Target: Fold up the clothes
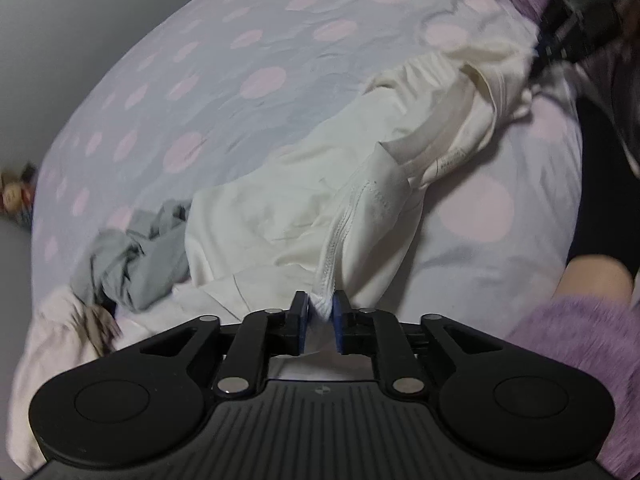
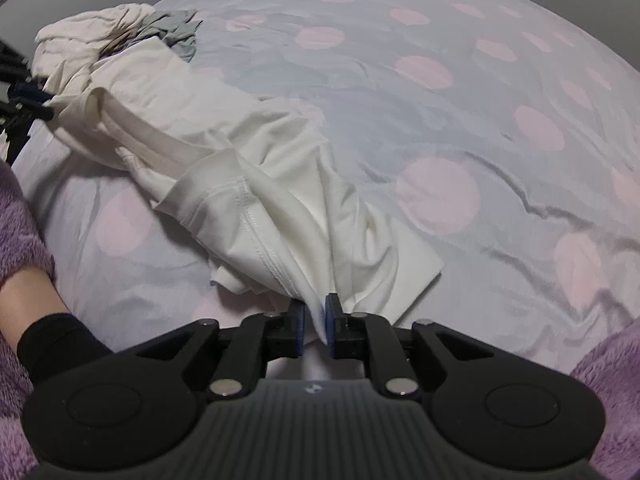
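A white garment [image 1: 304, 200] lies stretched in a crumpled band across the dotted bedsheet [image 1: 240, 40]. My left gripper [image 1: 321, 309] holds a stitched hem of it; the bunched cloth fills the narrow gap between the blue pads. At the far top right, the right gripper [image 1: 568, 28] sits at the garment's other end. In the right wrist view the white garment [image 2: 248, 184] runs from the left gripper [image 2: 28, 98] at the far left down to my right gripper [image 2: 315, 312]. A fold hangs between its slightly parted jaws against the right-hand pad [image 2: 330, 320], and a slit shows beside the other pad.
A grey garment [image 1: 132, 264] and a pale pinkish one [image 1: 52, 332] lie heaped beside the white one, also seen as a pile [image 2: 120, 28] at the top left. Purple fleece sleeves [image 1: 580, 356] [image 2: 16, 216] and a black cuff [image 2: 56, 344] flank the grippers. Open dotted sheet [image 2: 480, 120] spreads to the right.
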### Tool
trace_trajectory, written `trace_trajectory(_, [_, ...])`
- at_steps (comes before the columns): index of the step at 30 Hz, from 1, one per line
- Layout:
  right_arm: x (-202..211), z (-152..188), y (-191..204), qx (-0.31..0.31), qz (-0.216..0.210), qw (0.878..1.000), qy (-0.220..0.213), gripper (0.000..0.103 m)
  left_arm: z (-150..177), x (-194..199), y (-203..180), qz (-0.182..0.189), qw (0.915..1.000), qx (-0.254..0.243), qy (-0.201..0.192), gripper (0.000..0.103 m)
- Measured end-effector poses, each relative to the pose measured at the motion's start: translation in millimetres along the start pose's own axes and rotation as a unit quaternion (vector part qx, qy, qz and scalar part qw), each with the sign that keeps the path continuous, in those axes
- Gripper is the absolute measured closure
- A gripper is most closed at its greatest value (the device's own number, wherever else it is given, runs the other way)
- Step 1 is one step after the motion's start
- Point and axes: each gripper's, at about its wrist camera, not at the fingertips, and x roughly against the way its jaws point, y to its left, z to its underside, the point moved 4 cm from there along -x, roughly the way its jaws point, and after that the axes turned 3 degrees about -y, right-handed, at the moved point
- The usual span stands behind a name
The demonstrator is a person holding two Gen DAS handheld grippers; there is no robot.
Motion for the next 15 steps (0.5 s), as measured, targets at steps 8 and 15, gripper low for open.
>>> trace_trajectory(8, [9.4,-9.2,11.4,0.052,-0.006,0.999,-0.004,0.070,-11.0,-13.5,-8.6,0.007,0.9976,-0.068,0.011,0.081])
trace_trajectory(15, [6.0,-23.3,17.4,0.085,-0.030,0.996,-0.005,0.065,-12.1,-38.7,-17.8,0.026,0.9941,-0.094,0.047,0.081])
